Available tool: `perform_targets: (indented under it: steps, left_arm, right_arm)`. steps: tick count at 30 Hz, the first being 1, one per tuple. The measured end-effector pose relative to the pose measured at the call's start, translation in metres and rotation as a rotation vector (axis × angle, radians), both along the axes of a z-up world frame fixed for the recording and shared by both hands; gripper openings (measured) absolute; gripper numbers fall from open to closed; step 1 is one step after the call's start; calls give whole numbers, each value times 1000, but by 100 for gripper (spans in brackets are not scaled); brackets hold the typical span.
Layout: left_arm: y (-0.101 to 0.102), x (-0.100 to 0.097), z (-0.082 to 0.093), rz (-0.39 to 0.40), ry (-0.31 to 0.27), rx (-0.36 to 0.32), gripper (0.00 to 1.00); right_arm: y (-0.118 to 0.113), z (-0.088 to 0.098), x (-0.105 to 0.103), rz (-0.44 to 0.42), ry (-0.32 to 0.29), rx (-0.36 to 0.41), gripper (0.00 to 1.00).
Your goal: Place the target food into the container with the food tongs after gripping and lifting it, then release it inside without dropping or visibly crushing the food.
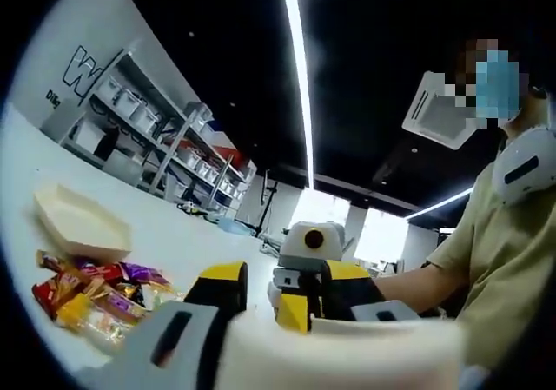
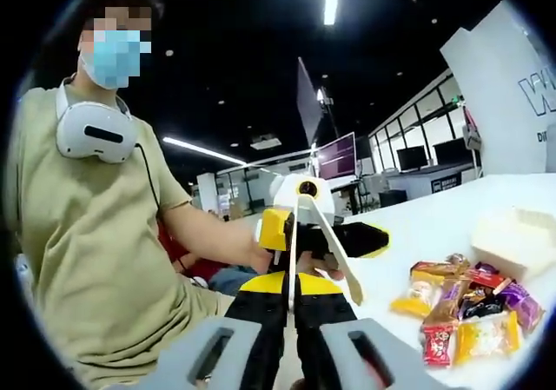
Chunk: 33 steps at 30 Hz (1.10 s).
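Observation:
White food tongs (image 2: 301,234) stand between my right gripper's (image 2: 294,290) jaws, which are shut on one arm; the other arm splays right. The tongs' joined end points at my left gripper (image 2: 313,234), whose yellow-and-black jaws stand apart. In the left gripper view, my left gripper (image 1: 278,290) is open and faces the right gripper (image 1: 300,260). A blurred white band, probably the tongs (image 1: 347,355), crosses the bottom. A pile of wrapped snacks (image 1: 95,294) (image 2: 469,307) lies on the white table (image 1: 174,234) beside a cream tray (image 1: 78,221) (image 2: 512,238).
A person in an olive shirt (image 2: 87,234) with white headphones around the neck holds both grippers over the table's near edge. Metal shelves with bins (image 1: 165,138) stand behind the table. Monitors (image 2: 334,155) and desks lie further back.

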State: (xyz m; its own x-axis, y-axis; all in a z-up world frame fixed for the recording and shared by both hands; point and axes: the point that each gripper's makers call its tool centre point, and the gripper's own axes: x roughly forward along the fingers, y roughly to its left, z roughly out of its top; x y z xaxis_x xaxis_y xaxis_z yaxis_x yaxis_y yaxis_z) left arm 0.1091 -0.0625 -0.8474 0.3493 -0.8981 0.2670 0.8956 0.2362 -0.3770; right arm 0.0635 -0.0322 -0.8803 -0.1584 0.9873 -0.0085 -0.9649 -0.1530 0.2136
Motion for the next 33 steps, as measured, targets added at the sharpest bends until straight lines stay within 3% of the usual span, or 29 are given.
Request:
perform_targets:
  steps: [33]
  left_arm:
    - [1, -1, 5, 0, -12, -12, 32]
  right_arm:
    - [-2, -1, -2, 20, -14, -68, 0]
